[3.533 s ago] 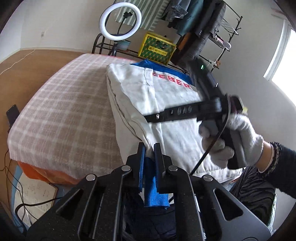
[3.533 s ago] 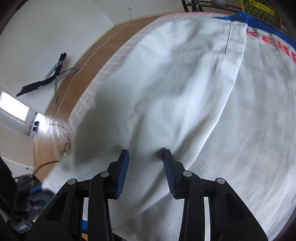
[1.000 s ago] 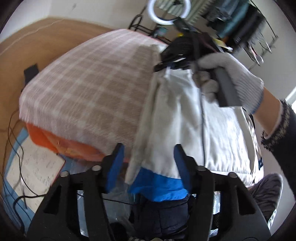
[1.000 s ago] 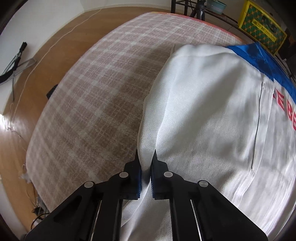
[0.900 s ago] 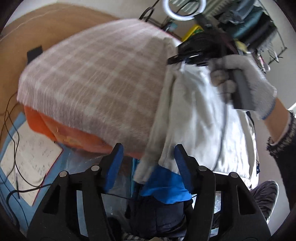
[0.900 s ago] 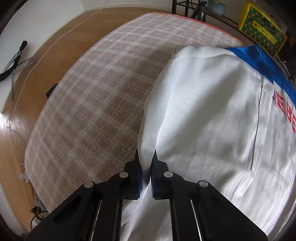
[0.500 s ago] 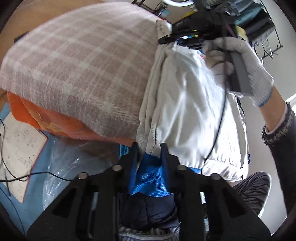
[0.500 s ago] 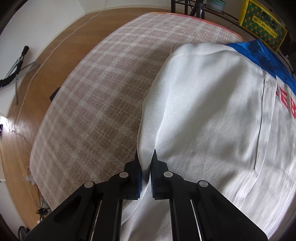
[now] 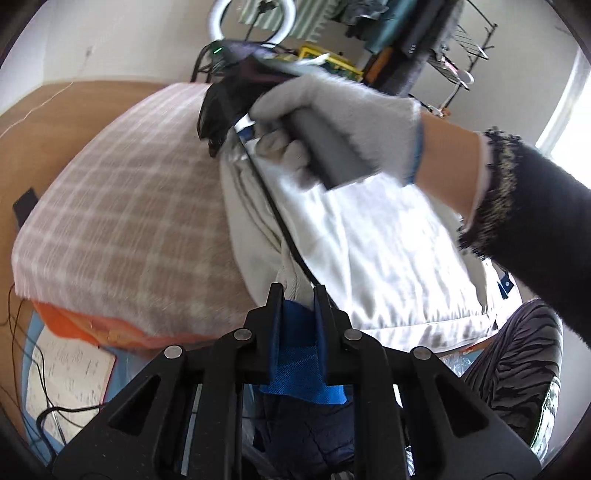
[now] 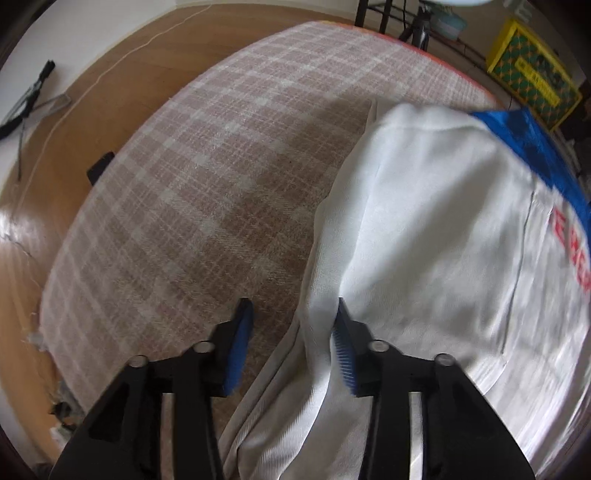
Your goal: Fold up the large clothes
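One white garment with blue trim is lying folded on the plaid bed cover.

The left gripper point(image 9: 298, 291) is closing on the blue hem point(image 9: 297, 354) of the white garment point(image 10: 424, 229), pinching it at the near edge of the plaid cover point(image 10: 207, 177). The right gripper point(image 10: 293, 314) is opening, its jaws spreading around a white fold. Beyond the bed, one yellow crate point(image 10: 532, 77) is sitting on the floor, contents unclear; one ring light point(image 9: 221, 18) is standing by the wall.

White-and-blue garment point(image 10: 424, 229), folded, on plaid bed point(image 10: 207, 184)
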A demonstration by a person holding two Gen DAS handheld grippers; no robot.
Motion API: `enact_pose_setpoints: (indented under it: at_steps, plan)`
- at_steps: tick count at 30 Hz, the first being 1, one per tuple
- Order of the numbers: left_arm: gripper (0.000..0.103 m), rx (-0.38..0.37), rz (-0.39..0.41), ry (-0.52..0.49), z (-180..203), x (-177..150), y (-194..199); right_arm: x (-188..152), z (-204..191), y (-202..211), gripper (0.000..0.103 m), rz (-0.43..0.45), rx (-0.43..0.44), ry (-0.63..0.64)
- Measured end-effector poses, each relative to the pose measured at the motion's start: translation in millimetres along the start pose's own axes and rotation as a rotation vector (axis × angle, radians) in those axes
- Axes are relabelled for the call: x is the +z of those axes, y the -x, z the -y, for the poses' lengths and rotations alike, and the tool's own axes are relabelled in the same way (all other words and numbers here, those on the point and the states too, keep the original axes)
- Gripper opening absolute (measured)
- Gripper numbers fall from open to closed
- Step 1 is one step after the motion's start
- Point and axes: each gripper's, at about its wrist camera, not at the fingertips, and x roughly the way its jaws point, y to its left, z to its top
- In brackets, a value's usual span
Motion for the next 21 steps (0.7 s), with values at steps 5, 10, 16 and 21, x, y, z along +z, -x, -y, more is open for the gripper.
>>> enact_pose_setpoints:
  at_steps: [5,10,16,21]
  plan:
    - [0.013,0.004,0.009,-0.079,23.3,8.5,0.8,-12.6,33.3,10.4,0.003,0.061,0.120,-0.092]
    - [0.013,0.022,0.019,-0.178,50.4,6.8,2.4,-38.0,79.2,37.5,0.003,0.208,0.258,-0.198]
    - [0.013,0.021,0.029,-0.309,89.8,-0.1,3.9,-87.6,151.7,71.8,0.003,0.387,0.456,-0.379]
    - [0.012,0.001,0.021,-0.412,123.0,-10.0,-1.0,-155.6,215.6,79.0,0.003,0.508,0.562,-0.592]
